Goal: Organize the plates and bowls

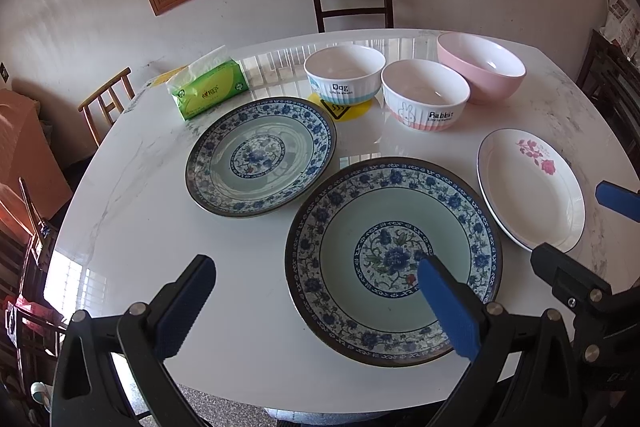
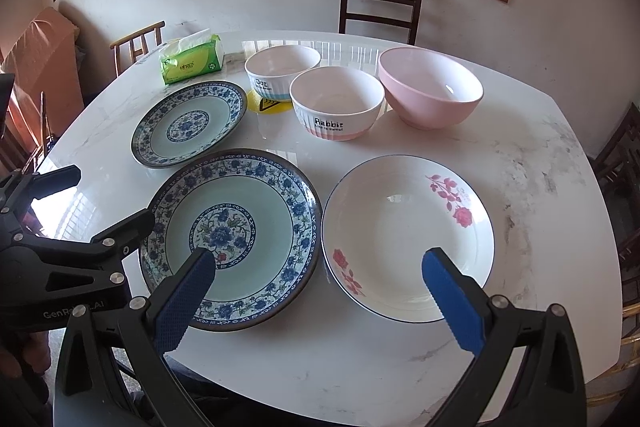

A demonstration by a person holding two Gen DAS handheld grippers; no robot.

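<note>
The large blue-patterned plate (image 1: 394, 261) lies at the table's near edge, with the white rose plate (image 2: 408, 237) just beside it toward the right edge and a smaller blue-patterned plate (image 1: 260, 157) behind it toward the left. The left gripper (image 1: 316, 295) hovers wide open above the large plate's left rim; the right gripper (image 2: 318, 285) hangs wide open over the seam between the large plate and the rose plate, so either hand is near that large plate, and the right alone is near the rose plate. Along the far edge stand three bowls: one reading "Dog" (image 1: 344, 73) on a yellow warning mat (image 1: 340, 111), one reading "Rabbit" (image 2: 336, 101), and a plain pink bowl (image 2: 430, 87). A green tissue pack (image 1: 208, 89) sits at the far left corner of the table (image 1: 160, 235). "GenRo…AI" shows on the left gripper's body.
</note>
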